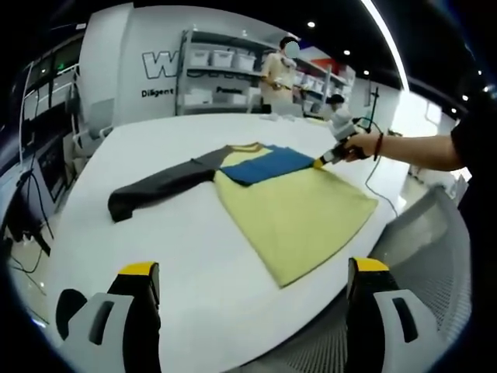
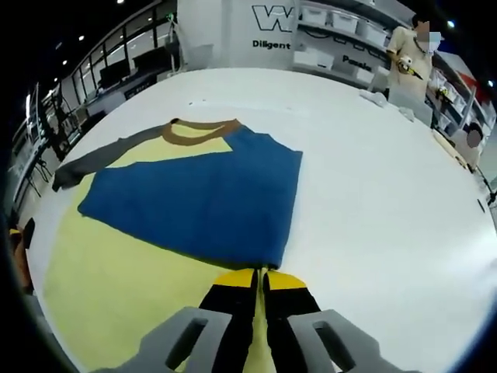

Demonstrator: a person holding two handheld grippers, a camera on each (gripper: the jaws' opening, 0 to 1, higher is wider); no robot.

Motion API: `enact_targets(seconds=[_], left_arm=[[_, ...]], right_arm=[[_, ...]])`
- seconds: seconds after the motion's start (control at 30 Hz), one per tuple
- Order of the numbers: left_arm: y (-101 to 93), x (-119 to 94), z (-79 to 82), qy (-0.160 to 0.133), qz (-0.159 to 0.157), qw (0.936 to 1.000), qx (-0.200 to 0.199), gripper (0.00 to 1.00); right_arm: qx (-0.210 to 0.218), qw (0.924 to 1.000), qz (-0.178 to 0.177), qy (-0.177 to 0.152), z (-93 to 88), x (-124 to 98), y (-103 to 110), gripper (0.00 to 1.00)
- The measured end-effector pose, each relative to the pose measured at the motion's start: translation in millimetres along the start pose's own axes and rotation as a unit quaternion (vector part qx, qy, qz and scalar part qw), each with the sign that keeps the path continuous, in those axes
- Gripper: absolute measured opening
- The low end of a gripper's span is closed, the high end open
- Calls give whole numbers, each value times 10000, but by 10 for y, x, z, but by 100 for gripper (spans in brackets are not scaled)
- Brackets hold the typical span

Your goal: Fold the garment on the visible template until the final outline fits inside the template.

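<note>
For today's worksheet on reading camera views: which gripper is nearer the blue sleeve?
Right. The right gripper is shut at the blue sleeve's edge; the left gripper hangs open, apart, off the table's near edge.

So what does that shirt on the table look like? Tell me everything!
The shirt lies flat on the white table. It looks like soft cloth: a pale yellow body, a brown collar, and a dark grey sleeve stretched out to one side. A blue part is folded over the yellow near the collar. The right gripper is shut on the blue fold's corner. The left gripper hangs open, off the cloth.
</note>
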State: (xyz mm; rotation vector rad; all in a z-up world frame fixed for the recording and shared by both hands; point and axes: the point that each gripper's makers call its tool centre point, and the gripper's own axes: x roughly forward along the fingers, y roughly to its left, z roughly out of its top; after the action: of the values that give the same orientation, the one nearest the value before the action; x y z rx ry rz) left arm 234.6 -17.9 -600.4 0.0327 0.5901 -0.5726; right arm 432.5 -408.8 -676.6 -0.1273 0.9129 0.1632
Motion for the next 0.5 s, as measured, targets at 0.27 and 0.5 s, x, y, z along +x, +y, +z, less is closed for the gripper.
enact_targets(seconds=[0.27,0.5], left_arm=[[-2,0,-5,17,-3,10000,-22,97],[4,-6,-3,26,10,10000,-8,97]], right_arm=[[163,9999,-24,13,-16,2,-130,0],[184,9998,-40,13,-26,-5,-178,0]])
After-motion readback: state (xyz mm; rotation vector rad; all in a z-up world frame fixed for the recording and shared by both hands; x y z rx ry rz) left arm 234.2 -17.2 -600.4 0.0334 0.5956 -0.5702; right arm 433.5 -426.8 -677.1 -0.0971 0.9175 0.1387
